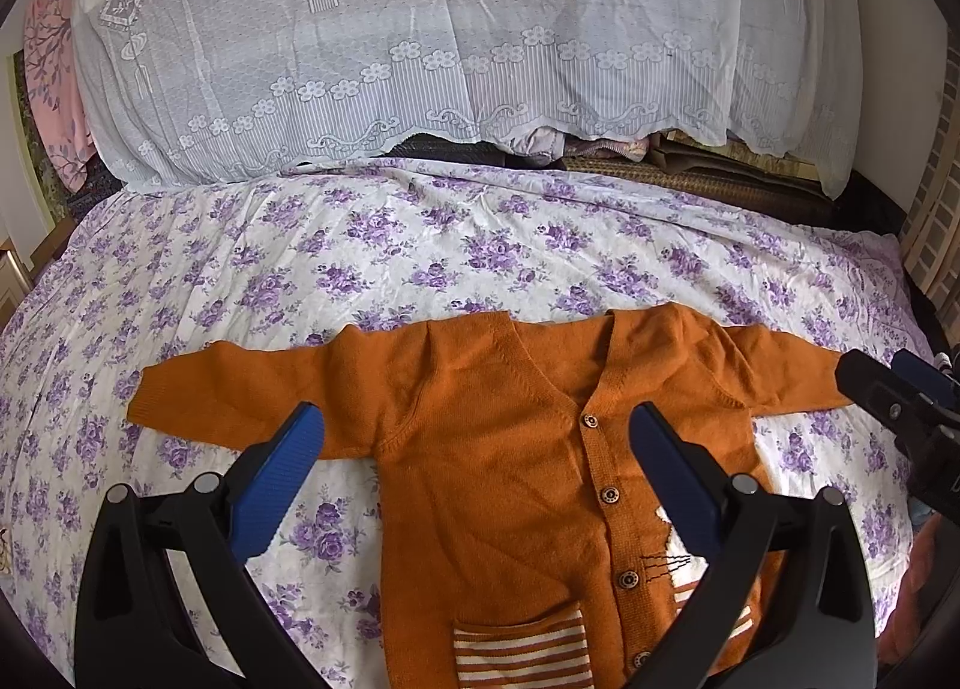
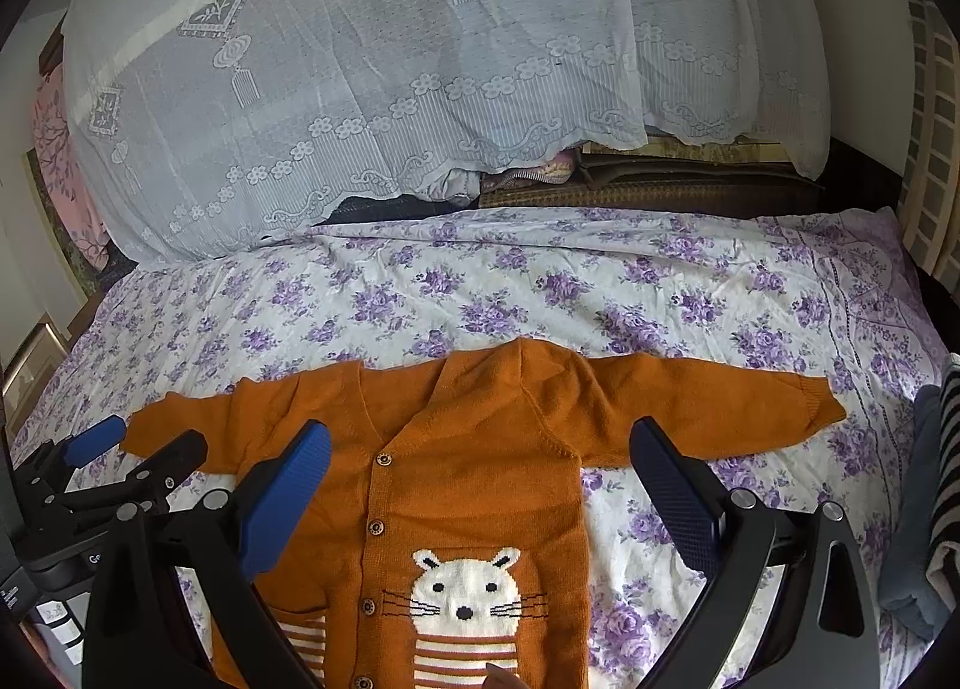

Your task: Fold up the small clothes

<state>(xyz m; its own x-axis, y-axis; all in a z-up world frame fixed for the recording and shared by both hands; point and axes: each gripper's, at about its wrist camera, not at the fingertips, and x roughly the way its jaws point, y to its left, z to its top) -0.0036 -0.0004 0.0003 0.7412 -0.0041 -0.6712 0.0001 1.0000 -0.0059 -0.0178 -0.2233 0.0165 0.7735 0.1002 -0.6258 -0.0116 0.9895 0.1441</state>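
On the bed's floral sheet [image 1: 372, 245] an orange knitted cardigan [image 1: 498, 449] is spread flat, buttoned, sleeves stretched out to both sides; a white cat face [image 2: 465, 593] and striped pocket [image 1: 519, 656] are seen on its front; the left gripper [image 1: 477, 443] is held above it with jaws wide apart, gripping nothing; the right gripper [image 2: 480, 458] likewise is open; a lace cloth [image 2: 372, 77] is draped behind.
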